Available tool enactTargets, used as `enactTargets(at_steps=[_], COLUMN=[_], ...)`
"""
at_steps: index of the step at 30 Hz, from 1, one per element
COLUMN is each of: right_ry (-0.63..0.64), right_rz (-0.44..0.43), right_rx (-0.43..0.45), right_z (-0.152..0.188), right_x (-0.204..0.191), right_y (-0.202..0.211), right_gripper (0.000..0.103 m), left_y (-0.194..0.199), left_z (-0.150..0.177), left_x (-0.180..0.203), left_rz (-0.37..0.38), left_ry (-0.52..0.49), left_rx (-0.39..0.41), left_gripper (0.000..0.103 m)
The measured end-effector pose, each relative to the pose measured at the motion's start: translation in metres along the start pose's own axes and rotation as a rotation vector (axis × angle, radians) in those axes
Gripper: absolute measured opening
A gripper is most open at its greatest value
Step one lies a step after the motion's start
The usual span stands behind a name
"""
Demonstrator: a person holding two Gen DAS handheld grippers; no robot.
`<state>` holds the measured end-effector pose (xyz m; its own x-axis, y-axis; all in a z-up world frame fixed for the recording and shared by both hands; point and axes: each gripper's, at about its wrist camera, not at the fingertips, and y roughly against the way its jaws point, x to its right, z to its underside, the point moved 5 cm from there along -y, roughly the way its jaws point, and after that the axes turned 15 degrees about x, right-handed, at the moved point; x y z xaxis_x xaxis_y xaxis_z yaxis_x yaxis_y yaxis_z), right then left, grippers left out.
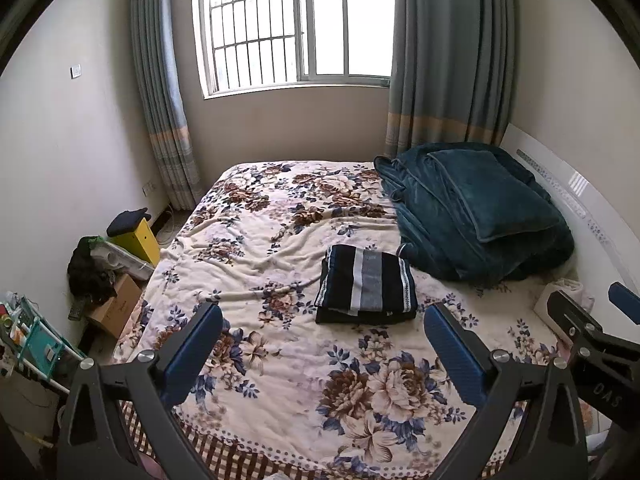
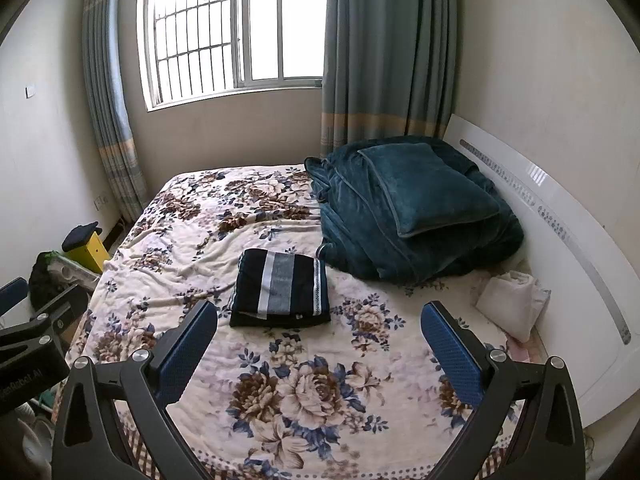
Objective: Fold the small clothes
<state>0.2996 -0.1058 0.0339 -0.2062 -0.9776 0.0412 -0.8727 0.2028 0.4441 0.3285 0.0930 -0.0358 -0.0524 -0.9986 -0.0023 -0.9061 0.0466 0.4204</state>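
A small garment with dark navy, white and grey stripes lies folded into a neat rectangle on the floral bed cover. The same folded striped garment shows in the right wrist view, near the bed's middle. My left gripper hovers open above the near part of the bed, short of the garment, nothing between its blue pads. My right gripper is likewise open and empty, held back from the garment. Each gripper shows at the edge of the other's view: the right gripper and the left gripper.
A heaped teal blanket with a pillow fills the far right of the bed. A white folded cloth lies by the white headboard. Boxes and clutter stand on the floor to the left. A window with curtains is behind.
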Motion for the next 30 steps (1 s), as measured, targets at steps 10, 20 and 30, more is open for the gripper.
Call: enactTargets(at_steps=[10, 20, 30], right_ry=[-0.003, -0.002, -0.003], right_rz=[-0.003, -0.003, -0.001], right_rx=[0.004, 0.006, 0.003], right_z=[0.0001, -0.001, 0.0007], right_x=[-0.0039, -0.0044, -0.0048], right_y=[-0.0015, -0.0029, -0.0042], right_gripper=[0.103, 0.103, 0.103], left_y=[0.0006, 0.001, -0.0029], left_z=[0.002, 0.0025, 0.0026], left_x=[-0.0058, -0.0071, -0.0084], left_rz=[0.003, -0.001, 0.007], left_ry=[0.009, 0.01, 0.007], left_rx=[-0.008, -0.007, -0.012], left_gripper=[0.103, 0.103, 0.103])
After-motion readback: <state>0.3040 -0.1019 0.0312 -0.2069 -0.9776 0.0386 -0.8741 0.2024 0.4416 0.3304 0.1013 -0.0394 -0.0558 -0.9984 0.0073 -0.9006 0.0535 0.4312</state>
